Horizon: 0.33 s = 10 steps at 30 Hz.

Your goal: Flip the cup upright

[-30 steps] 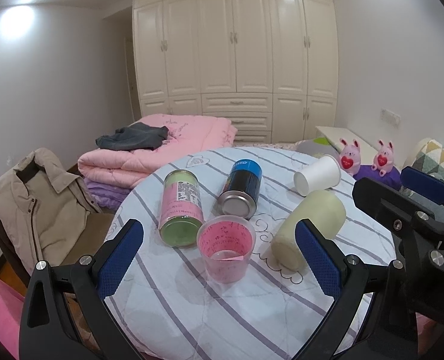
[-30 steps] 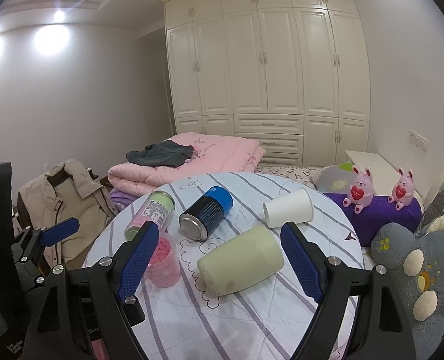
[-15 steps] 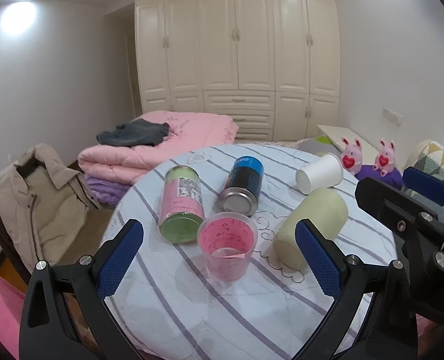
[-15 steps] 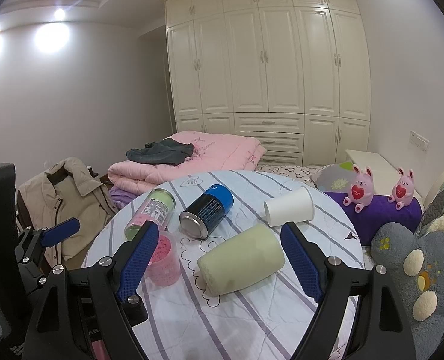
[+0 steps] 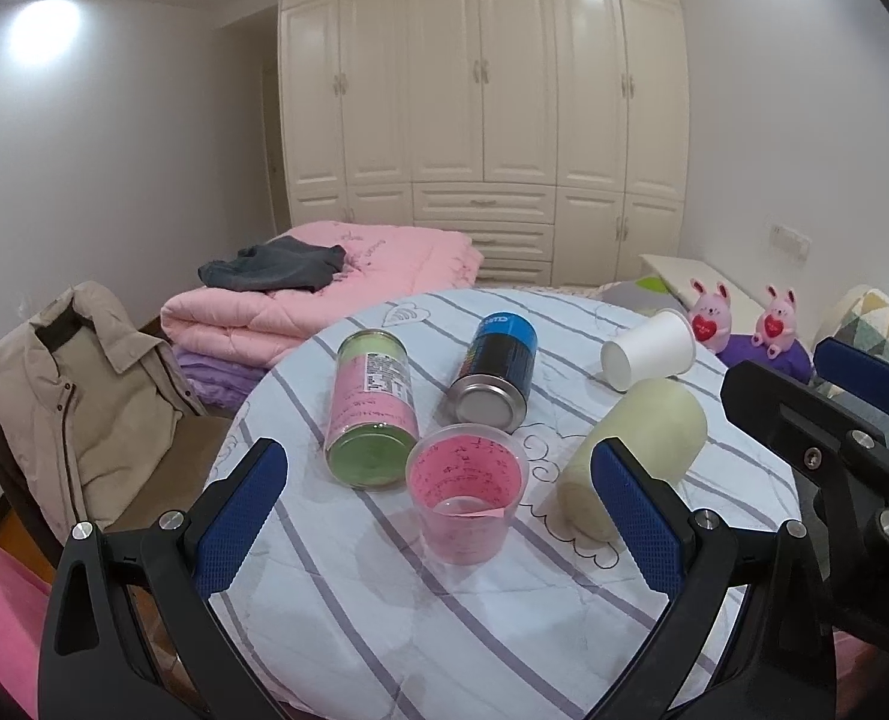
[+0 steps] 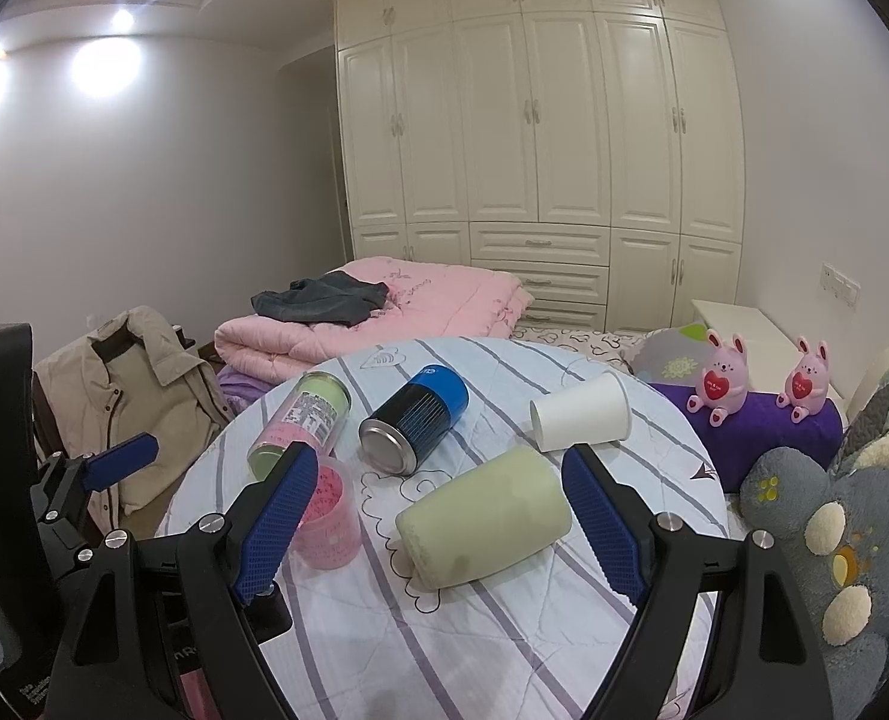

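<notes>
A pale yellow-green cup lies on its side on the round striped table. A white paper cup lies on its side further back. A pink measuring cup stands upright. My left gripper is open and empty, hovering above the near table edge in front of the pink cup. My right gripper is open and empty, its jaws framing the yellow-green cup from the near side without touching it.
A pink-and-green can and a blue-black can lie on their sides on the table. A beige jacket on a chair is at left. Pink bedding, plush toys and a wardrobe surround the table.
Both grippers have pulled back and risen slightly; the table objects sit a little lower and farther in view. No object has moved.
</notes>
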Motion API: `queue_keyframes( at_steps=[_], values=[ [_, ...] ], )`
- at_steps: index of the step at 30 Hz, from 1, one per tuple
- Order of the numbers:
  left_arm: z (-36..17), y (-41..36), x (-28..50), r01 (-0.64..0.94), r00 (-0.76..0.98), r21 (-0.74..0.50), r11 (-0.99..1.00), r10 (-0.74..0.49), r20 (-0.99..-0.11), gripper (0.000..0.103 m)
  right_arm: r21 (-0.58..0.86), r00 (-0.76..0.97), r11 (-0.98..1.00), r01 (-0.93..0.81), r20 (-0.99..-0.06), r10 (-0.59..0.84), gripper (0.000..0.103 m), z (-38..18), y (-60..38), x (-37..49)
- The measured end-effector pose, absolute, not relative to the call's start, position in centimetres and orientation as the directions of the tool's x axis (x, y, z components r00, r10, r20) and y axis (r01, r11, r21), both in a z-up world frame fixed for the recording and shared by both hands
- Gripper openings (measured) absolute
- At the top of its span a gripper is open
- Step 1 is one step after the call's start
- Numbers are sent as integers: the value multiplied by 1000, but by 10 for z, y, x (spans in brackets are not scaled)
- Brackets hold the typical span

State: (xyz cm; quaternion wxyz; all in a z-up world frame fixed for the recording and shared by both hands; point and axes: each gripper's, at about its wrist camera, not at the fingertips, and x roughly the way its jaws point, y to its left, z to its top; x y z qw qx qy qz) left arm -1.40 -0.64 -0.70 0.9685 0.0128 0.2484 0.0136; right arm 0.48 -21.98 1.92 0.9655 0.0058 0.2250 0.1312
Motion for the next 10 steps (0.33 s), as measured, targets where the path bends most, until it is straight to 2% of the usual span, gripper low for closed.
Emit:
queue_keyframes(
  at_steps=[10],
  values=[
    [-9, -2, -12, -20, 870, 39, 999, 37, -492, 102, 68, 861, 966, -251, -441, 255, 85, 18, -219, 6]
  ],
)
